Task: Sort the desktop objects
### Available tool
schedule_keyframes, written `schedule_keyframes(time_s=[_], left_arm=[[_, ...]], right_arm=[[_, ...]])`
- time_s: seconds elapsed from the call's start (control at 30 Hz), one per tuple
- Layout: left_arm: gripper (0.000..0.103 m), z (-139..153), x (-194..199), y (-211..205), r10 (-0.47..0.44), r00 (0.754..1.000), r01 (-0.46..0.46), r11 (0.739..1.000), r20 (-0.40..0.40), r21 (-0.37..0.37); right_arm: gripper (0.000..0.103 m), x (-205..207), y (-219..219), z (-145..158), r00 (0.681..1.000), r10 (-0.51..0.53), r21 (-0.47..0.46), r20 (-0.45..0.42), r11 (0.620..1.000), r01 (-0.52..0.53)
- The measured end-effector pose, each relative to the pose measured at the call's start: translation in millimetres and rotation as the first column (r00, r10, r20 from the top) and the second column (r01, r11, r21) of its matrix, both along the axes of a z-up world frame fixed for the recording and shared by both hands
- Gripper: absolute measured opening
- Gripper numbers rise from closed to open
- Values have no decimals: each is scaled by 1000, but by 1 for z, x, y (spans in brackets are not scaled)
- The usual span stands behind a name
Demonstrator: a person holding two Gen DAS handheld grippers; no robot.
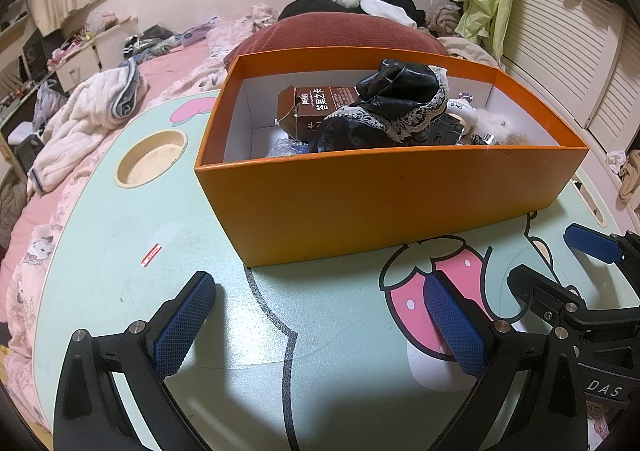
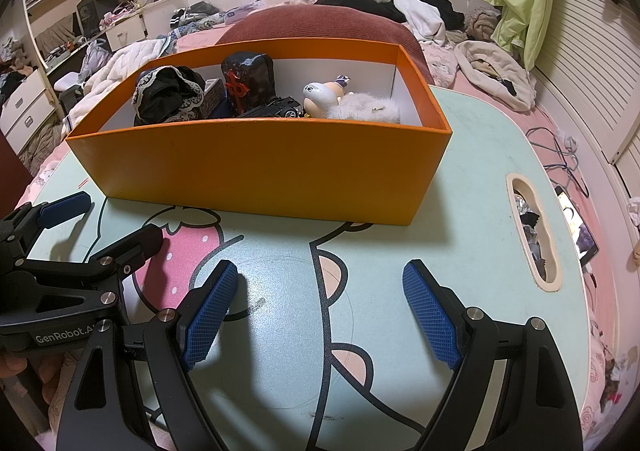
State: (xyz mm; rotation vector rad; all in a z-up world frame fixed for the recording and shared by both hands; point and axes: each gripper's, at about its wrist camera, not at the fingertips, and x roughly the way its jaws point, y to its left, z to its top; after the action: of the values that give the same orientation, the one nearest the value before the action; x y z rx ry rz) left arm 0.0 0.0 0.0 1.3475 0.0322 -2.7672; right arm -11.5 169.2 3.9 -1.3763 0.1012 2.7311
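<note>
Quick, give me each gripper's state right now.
Left gripper: open, holding nothing, above the table.
Right gripper: open, holding nothing, above the table.

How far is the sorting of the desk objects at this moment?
It looks nearly done. The orange box already holds a black lace cloth, a brown carton, a small figure and a furry item. Nothing is in hand: the left gripper and right gripper hang over the table with jaws open and empty. Only a small red sticker is left there.
</note>
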Motion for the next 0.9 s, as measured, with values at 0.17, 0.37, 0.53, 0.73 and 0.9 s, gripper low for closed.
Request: schedule_keyframes(time_s=[0.17, 0.37, 0.53, 0.73, 0.9], left_arm=[[103, 0, 0, 0, 5, 1000, -5, 1000, 0, 0], [103, 0, 0, 0, 12, 1000, -12, 1000, 0, -1], [103, 0, 0, 0, 18, 1000, -18, 1000, 0, -1], [103, 0, 0, 0, 26, 1000, -26, 1000, 0, -2], [103, 0, 0, 0, 32, 1000, -32, 1000, 0, -2]], right_arm=[[84, 0, 0, 0, 1000, -3, 0, 0, 1000, 3], [84, 0, 0, 0, 1000, -8, 0, 0, 1000, 8], [84, 0, 1, -1, 1000, -12, 1, 0, 1000, 12], [84, 0, 1, -1, 1000, -15, 1, 1, 1000, 15], [84, 0, 2, 0, 1000, -18, -1, -1, 1000, 18]])
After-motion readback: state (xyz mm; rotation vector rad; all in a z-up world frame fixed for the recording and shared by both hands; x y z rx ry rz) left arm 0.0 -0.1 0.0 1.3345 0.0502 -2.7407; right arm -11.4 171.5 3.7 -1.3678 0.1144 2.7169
